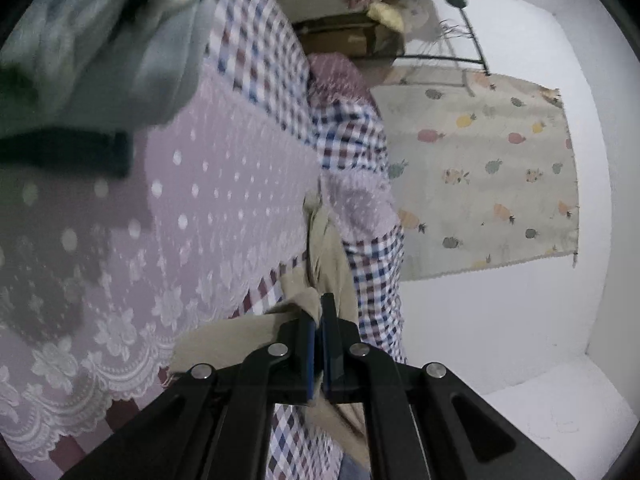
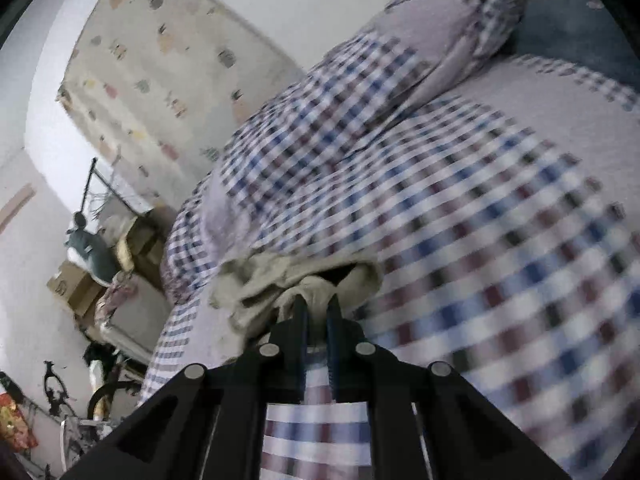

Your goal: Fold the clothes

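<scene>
Beige clothing (image 1: 328, 240) lies along the edge of the bed, on a checked bedspread (image 1: 260, 40) in blue, maroon and white, and both grippers have hold of it. In the left wrist view the left gripper (image 1: 319, 312) has its fingers (image 1: 308, 344) pressed tight together on a fold of the beige cloth, which runs from between them up along the bed's edge and also spills out to the left of the fingers. A pale pink lace cover (image 1: 208, 184) with white dots and a flowered scalloped border lies over the bedspread beside the garment. A grey-green garment (image 1: 100, 40) is heaped farther along the bed, blurred.

In the right wrist view the right gripper (image 2: 318, 304) has its fingers (image 2: 300, 320) drawn narrow and clamped on a bunched part of the same beige clothing (image 2: 280, 276), which sits crumpled just ahead of the fingertips on the checked bedspread (image 2: 480, 220). This view is blurred with motion. Off the bed's edge a fruit-print cloth (image 1: 480, 168) hangs on the white wall, and cardboard boxes (image 2: 76, 284) stand piled near the far end of the bed.
</scene>
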`<state>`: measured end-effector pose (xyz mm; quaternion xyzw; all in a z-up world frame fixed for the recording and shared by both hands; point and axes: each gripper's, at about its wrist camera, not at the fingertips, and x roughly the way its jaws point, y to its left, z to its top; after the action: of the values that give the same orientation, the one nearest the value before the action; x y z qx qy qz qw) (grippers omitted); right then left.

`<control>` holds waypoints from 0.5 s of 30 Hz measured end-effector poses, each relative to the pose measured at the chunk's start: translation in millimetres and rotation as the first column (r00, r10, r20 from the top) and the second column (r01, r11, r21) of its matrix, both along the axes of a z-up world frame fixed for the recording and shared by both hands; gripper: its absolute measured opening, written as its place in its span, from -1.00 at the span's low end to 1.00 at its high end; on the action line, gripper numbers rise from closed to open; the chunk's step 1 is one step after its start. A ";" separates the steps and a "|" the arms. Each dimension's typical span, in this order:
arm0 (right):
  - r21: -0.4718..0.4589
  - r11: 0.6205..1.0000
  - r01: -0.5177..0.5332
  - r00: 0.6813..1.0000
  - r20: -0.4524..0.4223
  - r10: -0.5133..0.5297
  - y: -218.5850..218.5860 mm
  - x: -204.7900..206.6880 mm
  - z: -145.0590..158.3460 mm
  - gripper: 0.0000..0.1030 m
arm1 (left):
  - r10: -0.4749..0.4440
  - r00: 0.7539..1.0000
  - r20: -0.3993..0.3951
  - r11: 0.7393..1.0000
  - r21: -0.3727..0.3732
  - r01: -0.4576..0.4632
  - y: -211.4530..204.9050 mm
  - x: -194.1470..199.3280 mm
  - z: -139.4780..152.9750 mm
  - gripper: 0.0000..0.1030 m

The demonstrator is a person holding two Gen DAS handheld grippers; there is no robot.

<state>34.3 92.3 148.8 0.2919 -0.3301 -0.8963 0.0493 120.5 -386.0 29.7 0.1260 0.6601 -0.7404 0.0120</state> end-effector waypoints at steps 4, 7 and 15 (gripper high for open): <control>-0.005 0.994 0.113 0.994 -0.001 -0.113 71.2 39.2 7.7 -0.88 | 0.007 0.999 -0.051 0.997 -0.071 -0.011 2.1 2.8 17.5 -0.99; -0.001 0.975 0.220 0.975 -0.010 -0.220 124.3 65.4 15.0 -0.88 | -0.012 0.996 -0.087 0.993 -0.119 0.001 9.0 1.7 30.0 -0.99; 0.030 0.910 0.414 0.889 0.202 -0.411 211.6 87.5 -14.9 -0.75 | -0.080 0.995 -0.054 0.980 -0.185 0.069 30.1 -8.8 36.7 -0.99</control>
<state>121.7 303.9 134.0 0.3052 -0.3939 -0.8493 -0.1742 111.7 -355.9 66.5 0.1262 0.5843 -0.8013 -0.0243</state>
